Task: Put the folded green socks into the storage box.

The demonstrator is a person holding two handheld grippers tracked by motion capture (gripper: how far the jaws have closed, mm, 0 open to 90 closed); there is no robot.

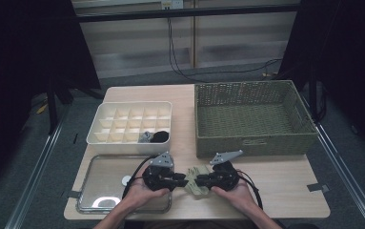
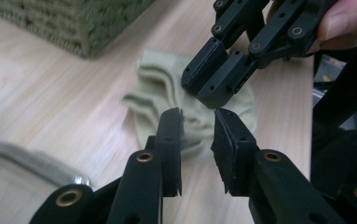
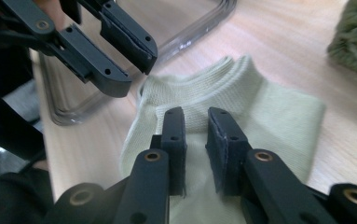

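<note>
pale green sock (image 3: 260,112), ribbed cuff, flat, rumpled

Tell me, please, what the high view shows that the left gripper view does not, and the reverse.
High view alone: the white divided box with small dark items in a front cell, the whole green woven basket and both of the person's hands. Left gripper view alone: the left tool with its jaws apart just over ridged folds in the cloth. Both share the pale green cloth, the right tool, a basket corner, the wooden table and the clear tray's rim.
</note>
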